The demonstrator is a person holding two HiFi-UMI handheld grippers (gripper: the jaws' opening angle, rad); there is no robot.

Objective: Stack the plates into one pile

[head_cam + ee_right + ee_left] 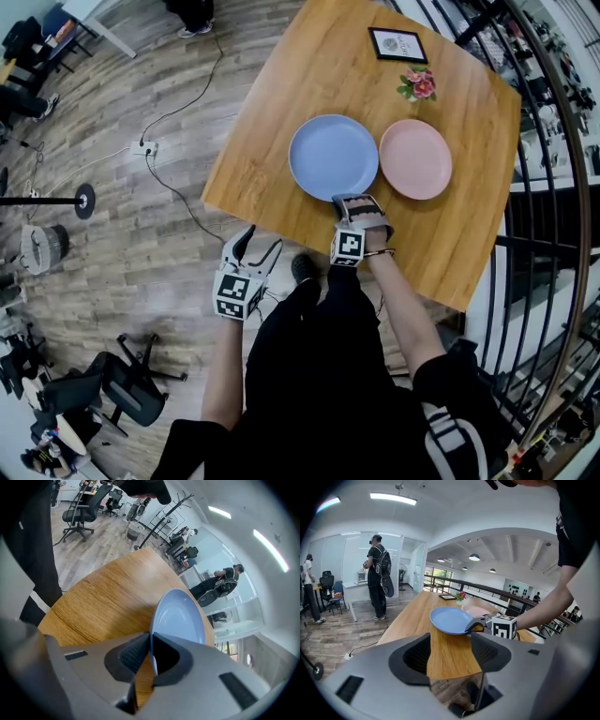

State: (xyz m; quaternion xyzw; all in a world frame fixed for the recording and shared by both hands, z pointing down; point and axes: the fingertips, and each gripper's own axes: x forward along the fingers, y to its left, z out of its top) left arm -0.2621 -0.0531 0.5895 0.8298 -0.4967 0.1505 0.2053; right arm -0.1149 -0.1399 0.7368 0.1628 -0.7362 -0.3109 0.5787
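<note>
1. A wooden table [281, 112] carries everything; places below are given from the blue plate.
2. The blue plate [333, 157] is the task's main thing. The pink plate [415, 158] lies just to its right, side by side with it and not overlapping. No pile exists yet, so one plate has to go onto the other.
3. The right gripper [361, 201] is clamped on the blue plate's near rim, with the thin edge pinched between both pads. That rim looks tipped slightly up off the wood.
4. The left gripper [262, 242] hangs to the blue plate's near left, off the table, its jaws wide apart and holding nothing.
5. Beyond the blue plate, to the far right, stand a framed card [397, 44] and a small flower posy [417, 84].
</note>
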